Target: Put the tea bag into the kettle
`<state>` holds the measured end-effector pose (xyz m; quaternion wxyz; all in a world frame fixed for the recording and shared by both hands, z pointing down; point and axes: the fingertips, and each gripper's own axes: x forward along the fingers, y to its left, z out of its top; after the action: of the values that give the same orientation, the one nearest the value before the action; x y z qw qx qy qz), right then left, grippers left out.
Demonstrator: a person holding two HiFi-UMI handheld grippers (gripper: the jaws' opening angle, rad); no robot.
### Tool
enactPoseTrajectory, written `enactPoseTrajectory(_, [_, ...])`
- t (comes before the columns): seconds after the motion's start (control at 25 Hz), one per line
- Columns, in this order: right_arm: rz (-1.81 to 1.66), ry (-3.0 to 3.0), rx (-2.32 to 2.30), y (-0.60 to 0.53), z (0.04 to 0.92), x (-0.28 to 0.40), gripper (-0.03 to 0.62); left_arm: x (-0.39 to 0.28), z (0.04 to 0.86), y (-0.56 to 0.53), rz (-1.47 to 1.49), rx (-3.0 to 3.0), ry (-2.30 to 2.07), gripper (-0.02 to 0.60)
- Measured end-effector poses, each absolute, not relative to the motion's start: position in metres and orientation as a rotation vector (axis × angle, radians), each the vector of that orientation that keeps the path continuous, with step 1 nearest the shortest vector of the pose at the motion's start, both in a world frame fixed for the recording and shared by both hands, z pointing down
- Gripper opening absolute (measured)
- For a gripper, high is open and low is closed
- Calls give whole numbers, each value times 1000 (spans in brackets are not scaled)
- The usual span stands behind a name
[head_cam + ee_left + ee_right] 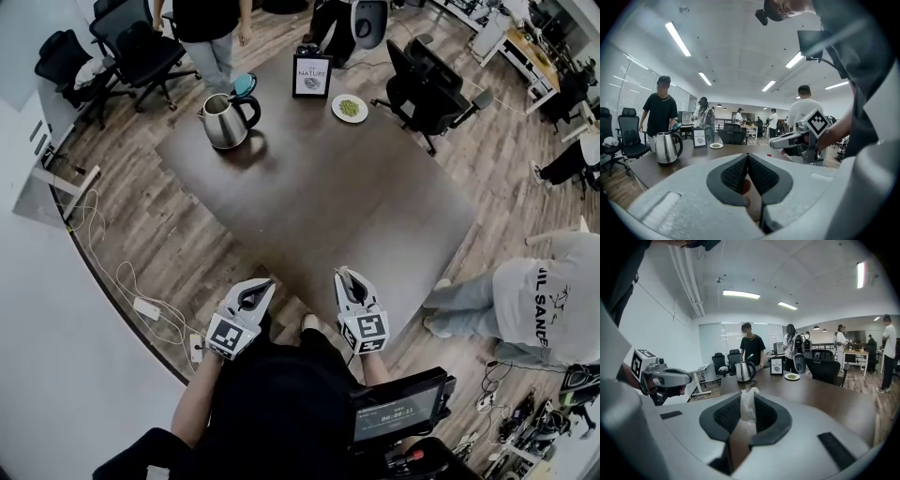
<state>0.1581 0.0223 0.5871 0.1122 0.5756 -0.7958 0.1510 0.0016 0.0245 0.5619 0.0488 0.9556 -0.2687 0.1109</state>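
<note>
Because the kettle [225,120] stands at the far end of the dark table [375,216], well apart from both tools, the head view shows the left gripper [266,284] and right gripper [343,275] side by side over the near edge, pointed towards it. I judge this to be the start of the carry. A framed sign [311,75] and a small plate [349,108] sit near the kettle. In the left gripper view, its jaws meet tip to tip with nothing between them; it is probably kept free to steady the kettle. In the right gripper view, the jaws pinch the tea bag [748,408], a pale, thin, crumpled sachet standing upright with its top corner folded over above the pads. It is held above the tabletop. The steel kettle with its black handle stands ahead, beyond the bag.
</note>
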Motion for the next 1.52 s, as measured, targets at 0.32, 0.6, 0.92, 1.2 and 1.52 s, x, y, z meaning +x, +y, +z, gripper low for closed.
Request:
enactPoseTrajectory(0.32, [427, -2375, 1610, -17, 574, 83, 52, -52, 560, -19, 286, 2915, -821, 3])
enactPoseTrajectory(0.6, [408, -2406, 1550, -62, 568, 4, 52, -116, 566, -46, 281, 2924, -838, 3])
enactPoseTrajectory(0.92, [381, -2426, 1545, -92, 548, -79, 52, -165, 579, -68, 334, 3008, -693, 3])
enactPoseTrajectory(1.2, [382, -2416, 1573, -84, 545, -85, 52, -160, 570, -83, 370, 3095, -617, 3])
enactPoseTrajectory(1.52, [307, -2412, 1640, -89, 534, -47, 52, -122, 563, -80, 382, 3047, -553, 3])
